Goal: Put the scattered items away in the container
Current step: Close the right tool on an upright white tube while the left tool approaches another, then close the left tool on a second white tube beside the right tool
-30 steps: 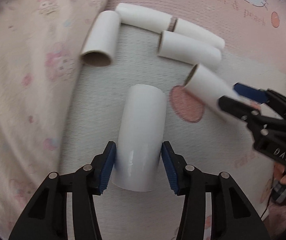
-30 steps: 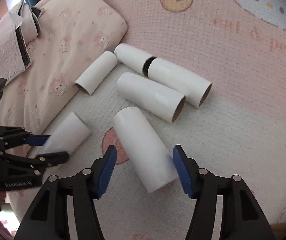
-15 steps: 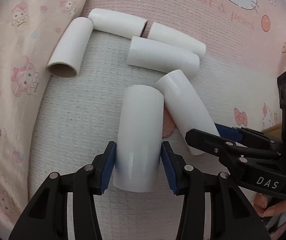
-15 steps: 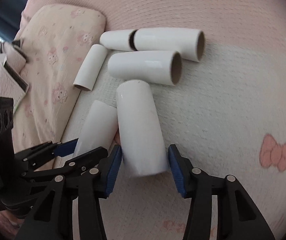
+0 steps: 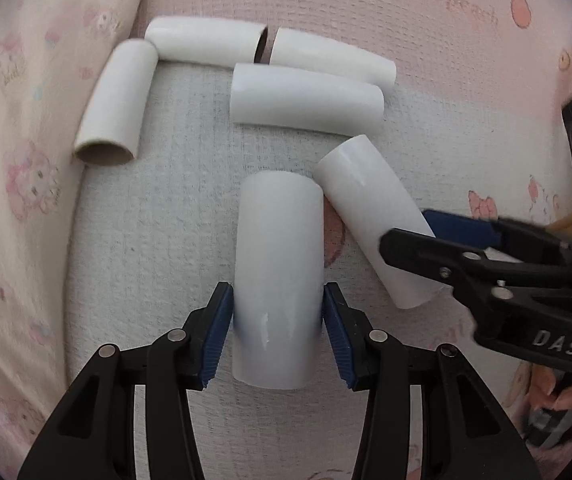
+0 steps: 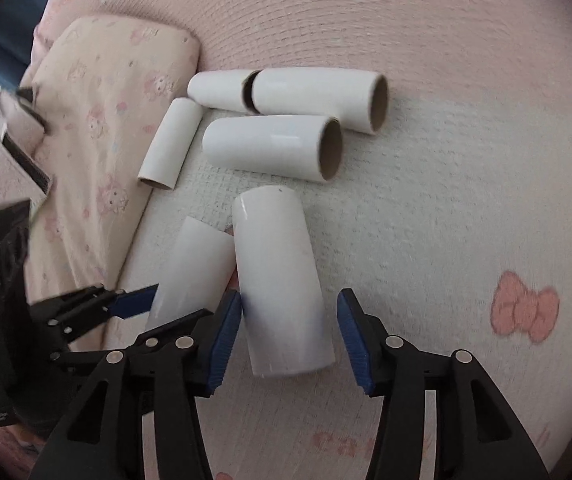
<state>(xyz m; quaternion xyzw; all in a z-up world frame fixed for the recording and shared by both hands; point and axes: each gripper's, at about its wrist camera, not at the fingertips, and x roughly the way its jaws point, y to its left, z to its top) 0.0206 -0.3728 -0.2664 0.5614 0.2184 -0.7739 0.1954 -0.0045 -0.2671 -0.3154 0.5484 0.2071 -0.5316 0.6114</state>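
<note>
white tube (image 5: 278, 280) pinched in left tongs (image 5: 278, 326); right tongs (image 6: 289, 332) spread astride second tube (image 6: 278, 280)

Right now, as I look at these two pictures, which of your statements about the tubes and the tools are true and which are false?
1. Six white tubes are in view. True.
2. The left tool presses both pads against the left tool's tube. True.
3. The other tool is clamped tight on a tube. False: the right tool straddles the right tool's tube, with a gap at one pad.
4. The tubes stand upright. False: all are on their sides on the blanket.
5. A container shows beside the tubes. False: neither view shows one.
</note>
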